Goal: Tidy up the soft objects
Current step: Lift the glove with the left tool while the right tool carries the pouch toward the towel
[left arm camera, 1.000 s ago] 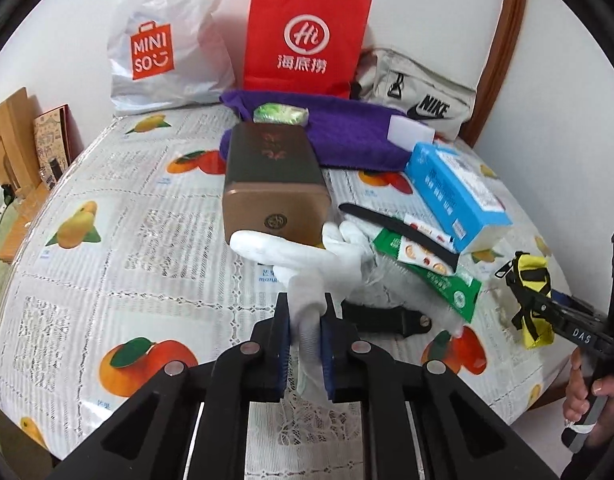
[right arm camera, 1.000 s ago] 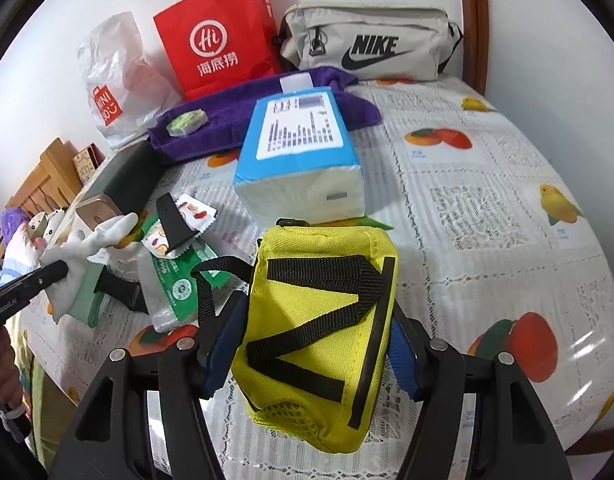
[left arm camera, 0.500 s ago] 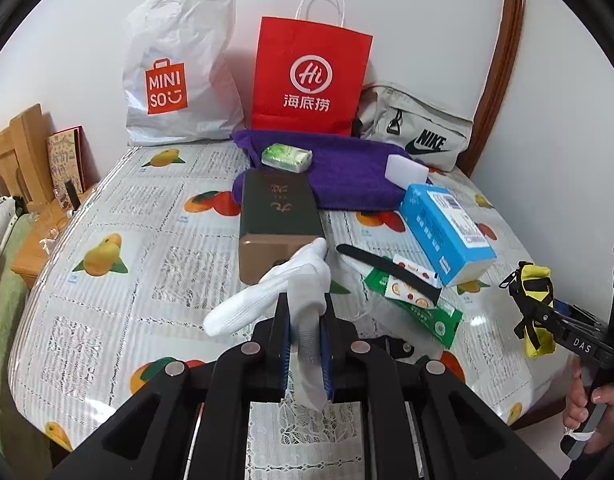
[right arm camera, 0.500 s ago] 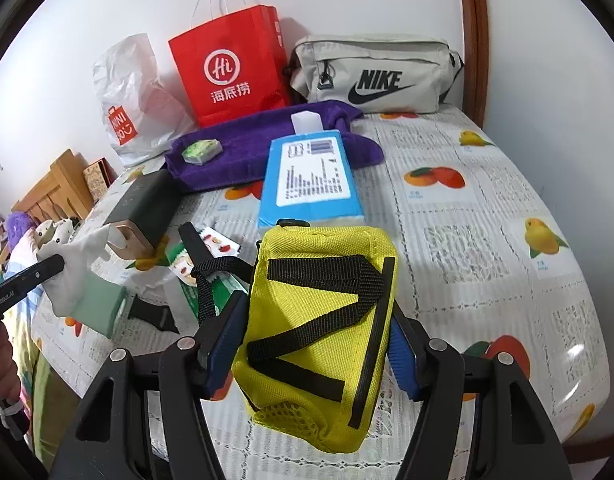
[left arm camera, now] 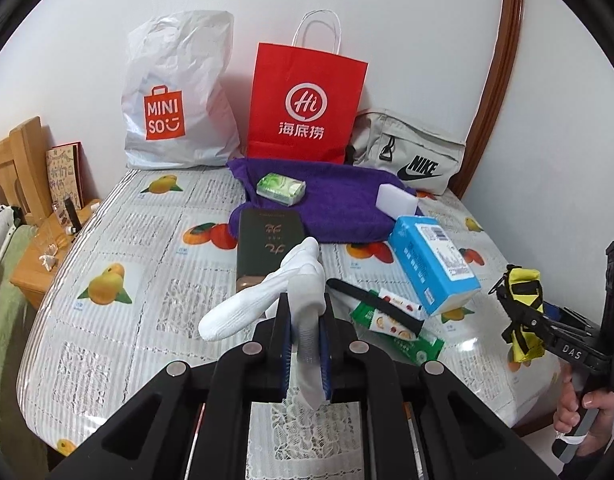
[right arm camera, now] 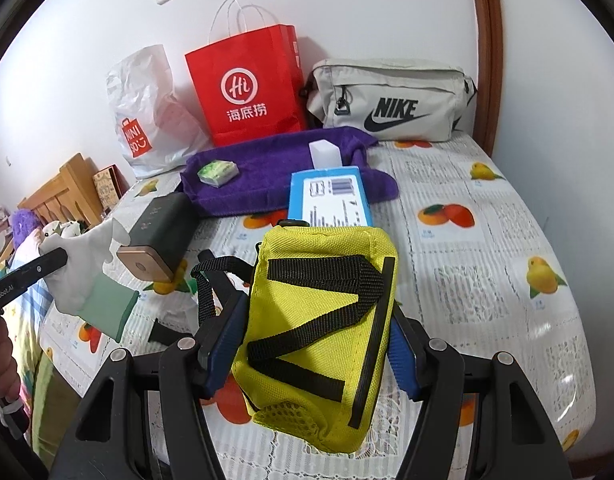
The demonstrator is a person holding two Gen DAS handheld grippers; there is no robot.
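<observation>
Left wrist view: the left gripper (left arm camera: 304, 334) pinches a white glove (left arm camera: 267, 300) between its blue pads, the glove's fingers drooping left and forward above the desk (left arm camera: 119, 240). The desk carries a fruit-print lace cloth and runs back to a white wall, where a white MINISO bag (left arm camera: 175, 96), a red paper bag (left arm camera: 305, 106) and a grey Nike pouch (left arm camera: 411, 152) stand in a row. In front of them lies a purple towel (left arm camera: 331, 200) bearing a green tissue pack (left arm camera: 281, 188) and a white sponge block (left arm camera: 397, 200). A dark box (left arm camera: 267, 240) and a blue tissue box (left arm camera: 431, 264) sit nearer, with green snack packets (left arm camera: 399, 332) between them. The desk's left half is bare cloth; its left edge drops toward a wooden headboard (left arm camera: 15, 168).

Right wrist view: the right gripper (right arm camera: 313, 340) clamps a yellow pouch (right arm camera: 319, 332) with black straps, held above the desk's near edge. The right side of the desk (right arm camera: 507, 240) is bare cloth up to a brown wooden door frame (right arm camera: 485, 40). At far left the other gripper holds the glove beside the dark box.
</observation>
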